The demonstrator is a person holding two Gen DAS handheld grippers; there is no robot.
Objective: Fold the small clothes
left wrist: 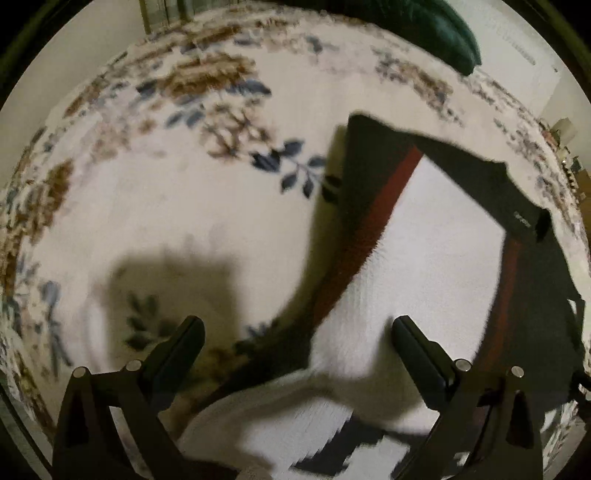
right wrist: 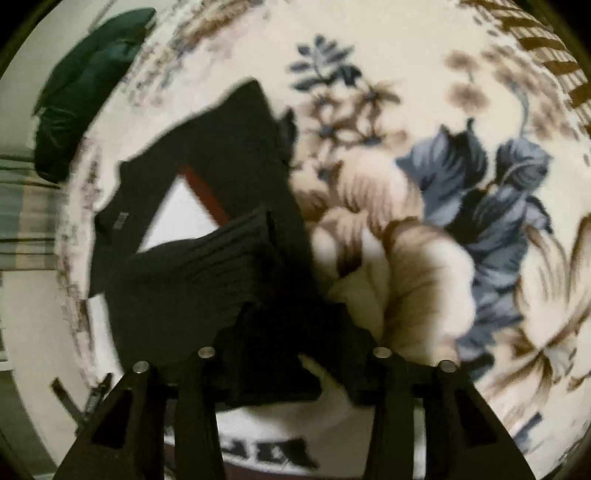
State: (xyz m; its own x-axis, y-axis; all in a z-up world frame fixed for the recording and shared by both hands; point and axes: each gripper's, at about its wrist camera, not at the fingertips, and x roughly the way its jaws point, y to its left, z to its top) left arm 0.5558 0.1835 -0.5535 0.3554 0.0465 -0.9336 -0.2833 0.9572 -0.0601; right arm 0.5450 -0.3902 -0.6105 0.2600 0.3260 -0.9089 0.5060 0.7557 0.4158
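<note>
A small garment with a white body (left wrist: 436, 251), black sleeves and red stripes (left wrist: 373, 229) lies on a floral blanket (left wrist: 184, 206). My left gripper (left wrist: 297, 332) is open above the garment's near white part, with nothing between its fingers. In the right wrist view the garment (right wrist: 207, 206) lies at centre left, with a black ribbed part folded over the white. My right gripper (right wrist: 291, 332) is shut on the black fabric (right wrist: 273, 354), which bunches between the fingers. Blur hides fine detail.
A dark green cushion (left wrist: 436, 29) lies at the blanket's far edge; it also shows in the right wrist view (right wrist: 88, 85). The blanket's big flower print (right wrist: 461, 206) spreads to the right of the garment. A shadow (left wrist: 173, 284) falls on the blanket at left.
</note>
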